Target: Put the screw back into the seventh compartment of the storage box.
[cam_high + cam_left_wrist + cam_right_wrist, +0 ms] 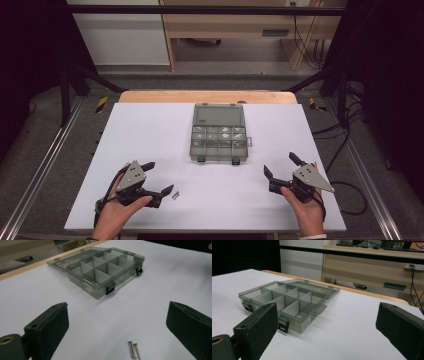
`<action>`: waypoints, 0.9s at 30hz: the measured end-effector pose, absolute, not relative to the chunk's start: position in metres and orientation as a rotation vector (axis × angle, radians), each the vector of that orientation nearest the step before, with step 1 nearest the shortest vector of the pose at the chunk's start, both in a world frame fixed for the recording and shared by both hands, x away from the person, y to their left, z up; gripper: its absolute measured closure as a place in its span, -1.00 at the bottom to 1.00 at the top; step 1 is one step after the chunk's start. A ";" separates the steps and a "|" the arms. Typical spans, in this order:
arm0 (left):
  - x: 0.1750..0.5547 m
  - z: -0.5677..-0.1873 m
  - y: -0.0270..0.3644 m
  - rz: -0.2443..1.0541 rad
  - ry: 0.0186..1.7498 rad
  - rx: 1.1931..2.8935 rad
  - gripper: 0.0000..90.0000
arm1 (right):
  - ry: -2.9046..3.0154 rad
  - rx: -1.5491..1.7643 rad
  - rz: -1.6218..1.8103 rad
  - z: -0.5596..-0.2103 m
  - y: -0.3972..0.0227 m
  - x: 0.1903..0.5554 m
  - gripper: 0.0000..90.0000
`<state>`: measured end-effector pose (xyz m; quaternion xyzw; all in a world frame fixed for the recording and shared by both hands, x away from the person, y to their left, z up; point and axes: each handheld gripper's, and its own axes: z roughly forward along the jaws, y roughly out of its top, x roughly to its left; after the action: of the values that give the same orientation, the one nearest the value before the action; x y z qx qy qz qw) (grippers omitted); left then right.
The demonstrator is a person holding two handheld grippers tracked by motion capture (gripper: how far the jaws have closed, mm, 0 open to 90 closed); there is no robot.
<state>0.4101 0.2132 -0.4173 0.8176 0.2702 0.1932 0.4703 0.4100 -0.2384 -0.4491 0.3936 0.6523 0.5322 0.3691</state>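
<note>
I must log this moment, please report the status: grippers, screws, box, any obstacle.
Left gripper open, right gripper open, both empty. Two screws loose on the table by left jaws. Compartment box lid open. Path clear.

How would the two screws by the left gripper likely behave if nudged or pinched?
The screws look thin and round-shanked, so a nudge would probably roll them. Lying flat on the smooth table, they may slip from the wide pads.

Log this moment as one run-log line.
left gripper: open, beside screws | right gripper: open, empty | organizer box: lid open | screws: on table
</note>
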 end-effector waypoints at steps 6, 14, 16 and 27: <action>0.416 -0.409 0.204 0.428 0.656 2.077 -0.90 | 1.680 0.994 1.370 -0.448 -0.233 0.410 -0.91; 0.423 -0.412 0.191 0.396 0.727 2.206 -0.92 | 1.707 1.013 1.361 -0.450 -0.232 0.409 -0.91; 0.427 -0.414 0.187 0.382 0.743 2.253 -0.91 | 1.708 1.003 1.354 -0.450 -0.233 0.410 -0.91; 0.437 -0.418 0.180 0.342 0.817 2.336 -0.86 | 1.716 1.006 1.353 -0.450 -0.231 0.410 -0.91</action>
<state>0.4369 0.1799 -0.4184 0.8872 0.3102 0.1298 0.3160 0.4098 -0.2315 -0.4500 0.3903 0.6655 0.5248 0.3597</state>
